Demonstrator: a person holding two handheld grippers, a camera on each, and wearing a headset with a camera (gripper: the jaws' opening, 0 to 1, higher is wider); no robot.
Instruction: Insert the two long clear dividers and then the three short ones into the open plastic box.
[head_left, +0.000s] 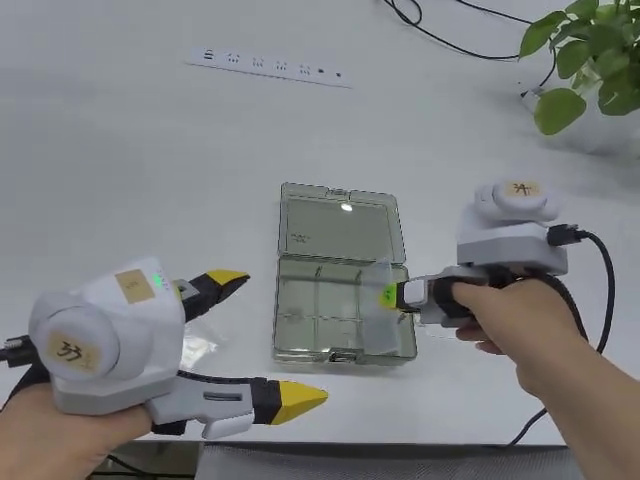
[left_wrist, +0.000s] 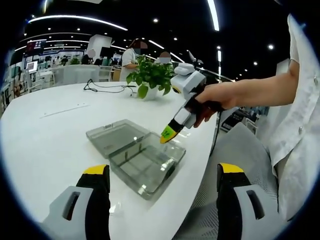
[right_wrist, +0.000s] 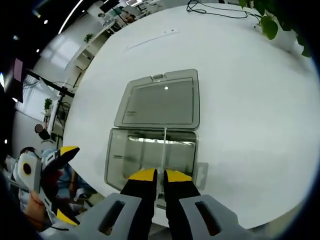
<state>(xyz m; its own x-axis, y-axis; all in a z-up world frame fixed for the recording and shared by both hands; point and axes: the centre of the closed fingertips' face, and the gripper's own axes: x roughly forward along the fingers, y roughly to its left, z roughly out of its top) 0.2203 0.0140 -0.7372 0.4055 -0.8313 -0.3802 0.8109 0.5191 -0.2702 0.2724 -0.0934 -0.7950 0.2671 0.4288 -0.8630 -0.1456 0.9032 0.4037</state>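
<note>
White table (head_left: 150, 150) carries the open box (head_left: 281, 300). My right gripper (head_left: 400, 296) pinches a thin, stiff, probably slippery divider (head_left: 375, 275) by its edge. My left gripper (head_left: 270, 338) gapes wide, empty.

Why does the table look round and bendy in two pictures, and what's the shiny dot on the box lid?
Both gripper views: a fisheye lens bends the white table into a curve; the head view keeps it flat. Head and right gripper views: the dot on the box lid is glare, probably from ceiling lights like those in the left gripper view.
</note>
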